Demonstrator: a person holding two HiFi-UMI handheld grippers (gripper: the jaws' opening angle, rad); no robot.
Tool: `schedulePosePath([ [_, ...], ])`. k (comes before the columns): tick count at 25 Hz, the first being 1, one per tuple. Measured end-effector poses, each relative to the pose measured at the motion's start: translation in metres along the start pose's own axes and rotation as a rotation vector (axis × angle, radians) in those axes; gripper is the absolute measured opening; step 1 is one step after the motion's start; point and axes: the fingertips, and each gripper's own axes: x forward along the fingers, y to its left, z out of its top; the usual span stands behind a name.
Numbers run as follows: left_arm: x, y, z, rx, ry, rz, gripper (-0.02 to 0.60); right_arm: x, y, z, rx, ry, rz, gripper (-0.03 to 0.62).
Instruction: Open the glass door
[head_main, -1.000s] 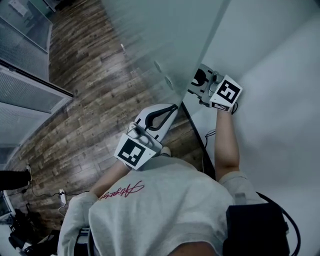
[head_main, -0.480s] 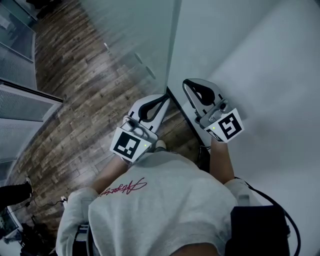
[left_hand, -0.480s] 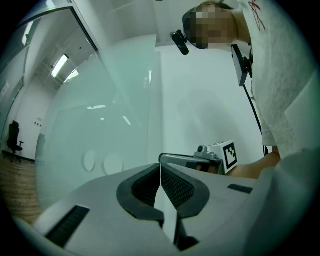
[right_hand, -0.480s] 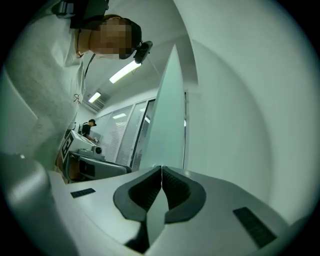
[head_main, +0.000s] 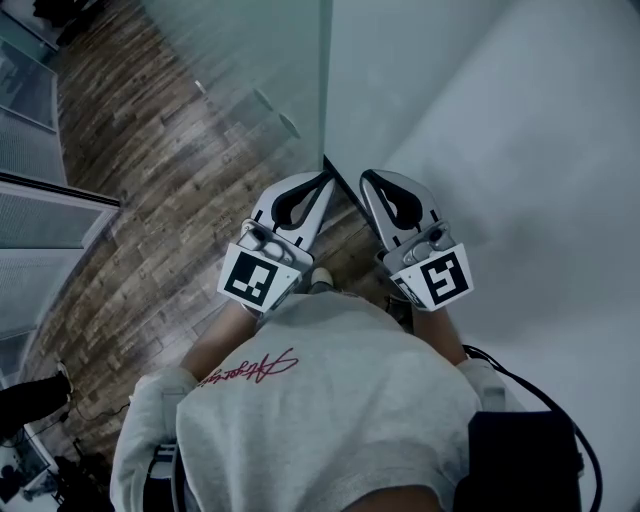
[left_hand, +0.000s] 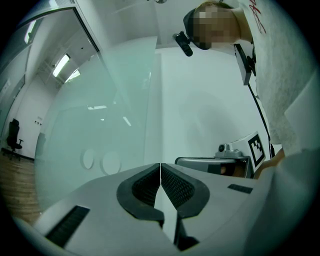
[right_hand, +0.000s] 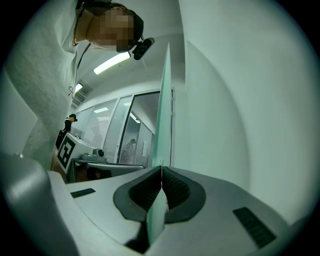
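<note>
Nearest the camera, the person's white sweatshirt (head_main: 320, 400) is cutting off most of both arms. Just ahead of it, the left claw (head_main: 326, 178) and the right claw (head_main: 364, 176) are lying side by side. Each is pinched fully together with nothing between its pads, and both tips are aiming at the glass door (head_main: 250, 60).

The left claw is sitting on the pane's side of the door's edge, and the right claw on the side of the white wall (head_main: 520, 120). Both are close to that edge, and whether either tip is touching it is hard to make out.

The door is standing upright with its long axis vertical. Its thin greenish edge is facing the claws, and its pane is stretching away leftward over the wooden floor (head_main: 150, 200). Two round discs (head_main: 290, 125) are showing faintly on the pane. The door's top is running out of frame, and whether its edge is meeting the wall cannot be told.
</note>
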Motion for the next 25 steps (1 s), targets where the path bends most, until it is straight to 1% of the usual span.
schedulePosePath([
  [3,-0.002,0.000,-0.006,0.001,0.019,-0.003,0.018,-0.002,0.002,-0.006,0.019,0.012,-0.021,0.020],
  [8,-0.003,-0.004,0.002,-0.002,-0.004,-0.006,0.018,-0.001,0.006,-0.005,-0.017,0.041,-0.038,0.020],
  [12,-0.004,-0.002,-0.006,0.001,0.034,-0.005,0.018,-0.002,0.004,0.001,-0.044,0.034,-0.066,0.020],
  [15,-0.003,-0.002,0.000,-0.002,-0.001,-0.011,0.018,-0.002,0.006,0.001,-0.036,0.032,-0.064,0.020],
  [20,-0.001,-0.001,-0.004,0.004,0.033,-0.005,0.018,-0.002,0.006,0.006,-0.036,0.028,-0.058,0.020],
  [25,-0.001,0.001,-0.007,0.005,0.032,0.002,0.018,-0.001,0.006,0.002,-0.038,0.028,-0.052,0.020],
])
